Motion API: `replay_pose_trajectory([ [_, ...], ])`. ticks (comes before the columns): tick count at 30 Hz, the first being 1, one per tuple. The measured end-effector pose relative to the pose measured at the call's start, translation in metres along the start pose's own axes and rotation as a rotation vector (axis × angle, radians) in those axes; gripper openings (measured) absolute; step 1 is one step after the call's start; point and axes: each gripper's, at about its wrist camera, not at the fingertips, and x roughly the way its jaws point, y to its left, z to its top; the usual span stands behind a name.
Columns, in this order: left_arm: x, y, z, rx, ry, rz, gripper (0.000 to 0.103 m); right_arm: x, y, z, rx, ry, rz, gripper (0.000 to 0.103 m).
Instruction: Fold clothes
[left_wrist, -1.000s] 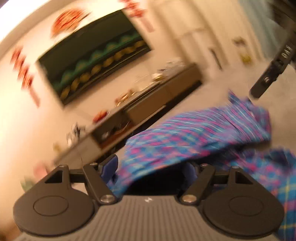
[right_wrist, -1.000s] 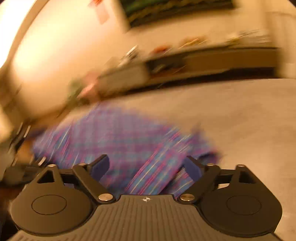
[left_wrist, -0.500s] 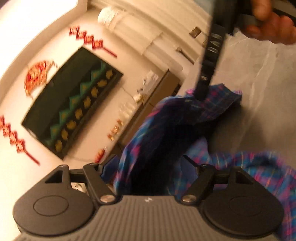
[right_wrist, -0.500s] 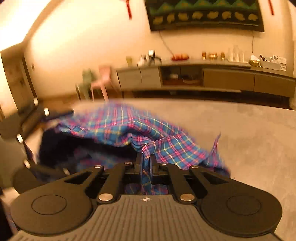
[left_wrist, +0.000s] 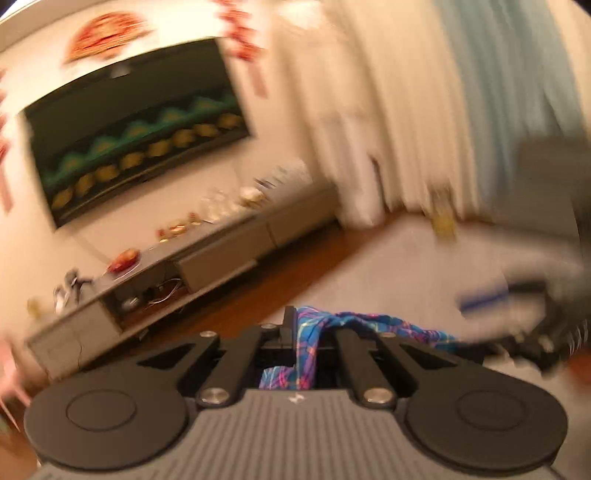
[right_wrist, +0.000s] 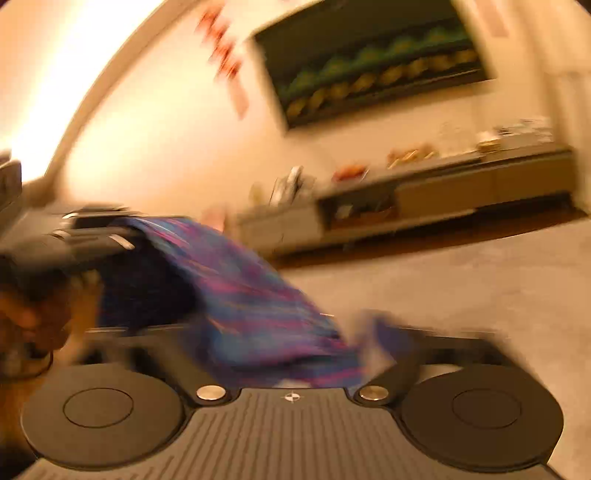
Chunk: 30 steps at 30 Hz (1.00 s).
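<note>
Left-wrist view shows the left gripper (left_wrist: 308, 341) pinching a bunched edge of the soft, light blue-and-pink plaid shirt (left_wrist: 373, 325), lifted above the grey tabletop (left_wrist: 388, 266); right gripper (right_wrist: 295, 354) spread, blurred; hems grip best.

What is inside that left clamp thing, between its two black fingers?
A bunched strip of the blue and pink plaid shirt is pinched in the left gripper, its jaws closed on it. Whatever lies beneath the gripper body is hidden.

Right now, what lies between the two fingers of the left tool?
A bunched strip of the plaid shirt, pinched by the left tool; the left wrist view shows it.
</note>
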Motion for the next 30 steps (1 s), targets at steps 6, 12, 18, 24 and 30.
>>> replay_pose_trajectory([
  [6,-0.045,0.052,0.062,-0.217,-0.05,0.011,0.0,-0.007,0.021,-0.002,-0.018,0.032,0.053,0.102],
  [12,-0.098,0.061,0.076,-0.316,-0.101,-0.021,0.0,0.028,0.083,-0.038,-0.241,0.184,0.201,0.102],
  [18,-0.158,0.053,0.079,-0.293,-0.179,-0.022,0.0,0.034,0.138,-0.055,-0.438,0.066,0.054,0.029],
  [24,-0.261,0.078,0.067,-0.343,-0.365,0.009,0.0,-0.097,0.106,0.04,-0.344,-0.182,0.077,0.004],
  [30,-0.305,0.113,0.081,-0.407,-0.486,0.01,0.001,-0.208,0.082,0.134,-0.297,-0.323,0.291,0.004],
])
